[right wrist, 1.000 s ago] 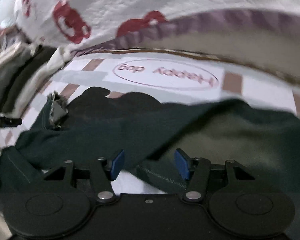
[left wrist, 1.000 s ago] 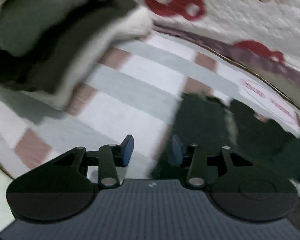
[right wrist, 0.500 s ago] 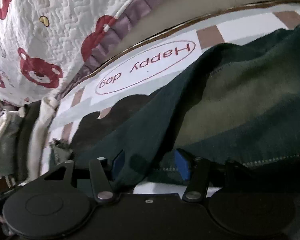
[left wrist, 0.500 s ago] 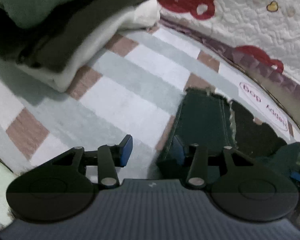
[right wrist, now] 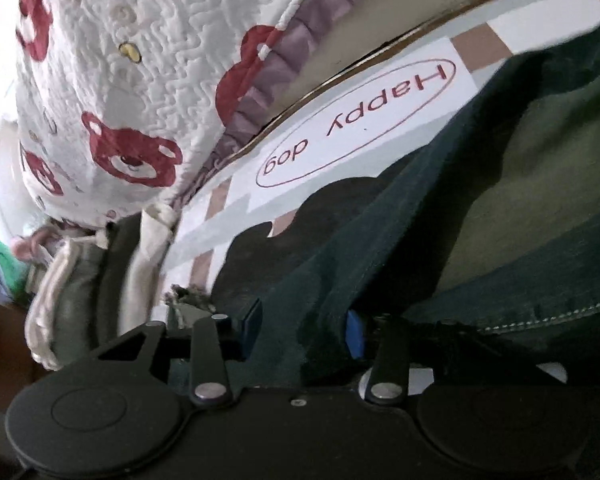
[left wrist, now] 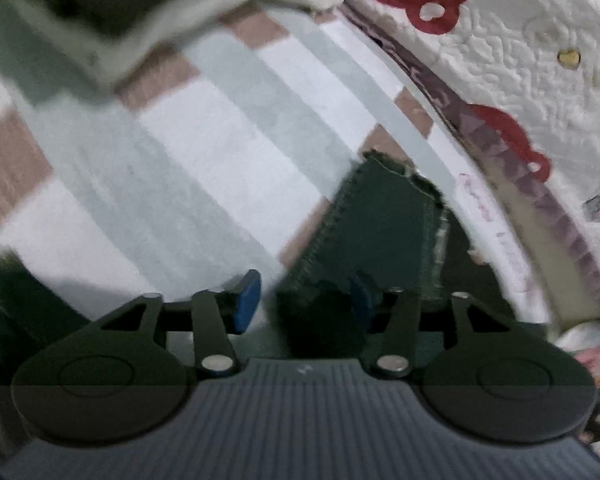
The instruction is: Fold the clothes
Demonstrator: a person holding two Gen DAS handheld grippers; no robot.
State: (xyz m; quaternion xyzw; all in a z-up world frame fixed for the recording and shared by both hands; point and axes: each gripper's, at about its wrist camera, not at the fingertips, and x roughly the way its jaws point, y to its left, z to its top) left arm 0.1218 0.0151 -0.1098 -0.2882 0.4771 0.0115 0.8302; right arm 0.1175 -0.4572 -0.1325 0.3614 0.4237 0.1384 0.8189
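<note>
Dark green garment [right wrist: 480,208] lies spread on the checked mat [left wrist: 204,168], beside the folded stack [right wrist: 80,280]. Its hem corner [left wrist: 380,216], clear of the left gripper [left wrist: 304,304] 1.0 s ago, now sits between its parted fingers, unpinched. Right gripper [right wrist: 302,328], also spread, has cloth bunched between its fingers. Judgement: both close in for a 2-point grip on one edge

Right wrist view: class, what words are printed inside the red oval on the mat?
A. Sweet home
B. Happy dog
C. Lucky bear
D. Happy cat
B: the red oval on the mat, just beyond the dark garment, reads "Happy dog", seen upside down.
</note>
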